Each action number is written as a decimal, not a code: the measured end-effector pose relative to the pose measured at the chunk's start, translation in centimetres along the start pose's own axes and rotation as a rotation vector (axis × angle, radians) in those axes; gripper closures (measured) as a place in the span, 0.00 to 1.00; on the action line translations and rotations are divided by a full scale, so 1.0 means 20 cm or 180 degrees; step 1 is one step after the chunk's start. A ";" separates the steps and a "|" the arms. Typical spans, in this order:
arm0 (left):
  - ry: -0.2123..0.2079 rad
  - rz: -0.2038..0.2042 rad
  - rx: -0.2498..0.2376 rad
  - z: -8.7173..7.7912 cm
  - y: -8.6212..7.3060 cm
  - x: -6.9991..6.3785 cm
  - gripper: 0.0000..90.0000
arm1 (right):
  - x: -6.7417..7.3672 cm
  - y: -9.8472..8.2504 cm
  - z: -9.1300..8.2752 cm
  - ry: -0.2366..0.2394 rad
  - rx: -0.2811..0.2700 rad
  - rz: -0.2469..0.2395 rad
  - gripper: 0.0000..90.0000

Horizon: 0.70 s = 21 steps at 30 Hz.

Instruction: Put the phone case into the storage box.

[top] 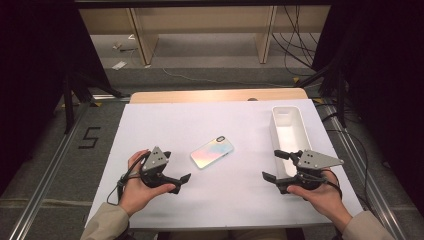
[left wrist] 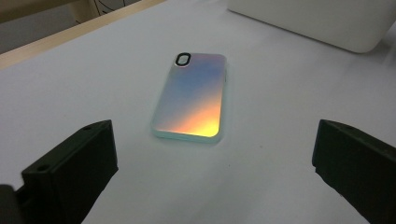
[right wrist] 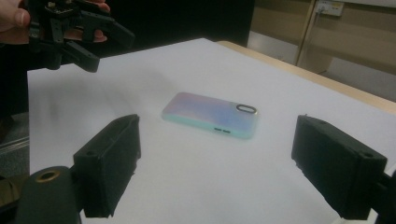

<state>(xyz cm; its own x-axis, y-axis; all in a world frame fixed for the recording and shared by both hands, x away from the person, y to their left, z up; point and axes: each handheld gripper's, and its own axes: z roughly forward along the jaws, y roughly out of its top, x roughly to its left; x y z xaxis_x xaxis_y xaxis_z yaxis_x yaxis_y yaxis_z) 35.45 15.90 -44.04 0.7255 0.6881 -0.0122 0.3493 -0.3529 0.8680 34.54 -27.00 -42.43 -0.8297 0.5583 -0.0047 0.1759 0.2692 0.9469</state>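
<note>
A slim rectangular phone in an iridescent pink-blue case with a mint-green rim (top: 212, 152) lies face down, flat on the white sheet covering the table (top: 225, 200), roughly midway between the two hands and well apart from the long white plastic bin (top: 290, 131) at the right. Its long axis runs diagonally in the high view, the camera cut-out end pointing up and to the right toward the bin, the plain end down and to the left. The left gripper (top: 181, 182) sits just below and left of that plain end, jaws spread wide with nothing between them; in the left gripper view the phone (left wrist: 191, 96) stretches lengthwise straight ahead. The right gripper (top: 272, 165), likewise open and empty, faces the phone's long side (right wrist: 210, 115) from farther off. The left one looks nearer, but the right one, meeting the case broadside, seems better placed to close across its narrow width.
</note>
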 end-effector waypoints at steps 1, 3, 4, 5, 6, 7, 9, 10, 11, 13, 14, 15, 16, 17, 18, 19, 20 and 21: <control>0.0000 -0.0002 0.0002 0.00 0.00 0.00 0.00 | 0.00 0.00 0.00 -0.0007 0.0006 0.0007 0.18; 0.0009 -0.0004 0.0009 0.00 0.00 0.00 0.00 | 0.00 0.00 0.00 -0.0007 0.0006 0.0012 0.19; 0.0009 -0.0004 0.0009 0.00 0.00 0.00 0.00 | 0.00 0.00 0.00 -0.0007 0.0006 0.0012 0.19; 0.0008 0.0002 0.0013 0.01 0.00 0.00 0.00 | 0.00 0.00 0.00 -0.0010 0.0003 0.0011 0.19; 0.0011 0.0005 0.0024 0.01 0.00 0.00 0.00 | 0.00 0.00 0.00 -0.0012 0.0004 0.0010 0.19; 0.0008 0.0005 0.0048 0.01 0.00 0.00 0.00 | 0.00 0.00 0.00 -0.0013 0.0006 0.0008 0.19; -0.0013 0.0018 0.0137 0.03 0.01 0.00 0.00 | 0.00 0.00 0.01 -0.0003 0.0020 0.0004 0.19; -0.0013 0.0018 0.0137 0.03 0.01 0.00 0.00 | 0.00 0.00 0.01 -0.0003 0.0020 0.0004 0.19; -0.0013 0.0036 0.0167 0.04 0.02 0.01 0.00 | 0.00 0.00 0.01 0.0001 0.0020 0.0006 0.19; -0.0008 0.0055 0.0227 0.06 0.04 0.01 0.00 | 0.00 0.00 0.02 0.0011 0.0020 0.0009 0.19; -0.0018 0.0049 0.0241 0.07 0.04 0.02 0.00 | 0.00 0.00 0.02 0.0011 0.0020 0.0009 0.19; -0.0033 0.0048 0.0285 0.10 0.05 0.02 0.00 | 0.01 0.00 0.02 0.0008 0.0024 -0.0001 0.19; -0.0038 0.0044 0.0295 0.11 0.05 0.03 0.00 | 0.01 0.00 0.02 0.0016 0.0020 0.0004 0.19; -0.0042 0.0052 0.0306 0.13 0.06 0.03 0.00 | 0.01 0.00 0.02 0.0019 0.0019 0.0008 0.19; -0.0042 0.0052 0.0306 0.13 0.06 0.03 0.00 | 0.01 0.00 0.02 0.0019 0.0019 0.0008 0.19; -0.0051 0.0083 0.0340 0.16 0.07 0.04 0.00 | 0.01 0.00 0.02 0.0023 0.0010 0.0011 0.19; -0.0051 0.0083 0.0340 0.16 0.07 0.04 0.00 | 0.01 0.00 0.02 0.0023 0.0010 0.0011 0.19; -0.0074 0.0111 0.0385 0.19 0.09 0.05 0.00 | 0.01 0.00 0.02 0.0024 0.0011 0.0001 0.19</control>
<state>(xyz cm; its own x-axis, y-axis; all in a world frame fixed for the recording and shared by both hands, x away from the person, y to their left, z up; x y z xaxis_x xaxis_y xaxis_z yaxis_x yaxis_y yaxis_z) 39.03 13.51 -44.34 0.7516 0.6596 0.0043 0.3915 -0.4512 0.8020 34.65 -26.58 -42.61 -0.8336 0.5523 -0.0020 0.1779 0.2720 0.9457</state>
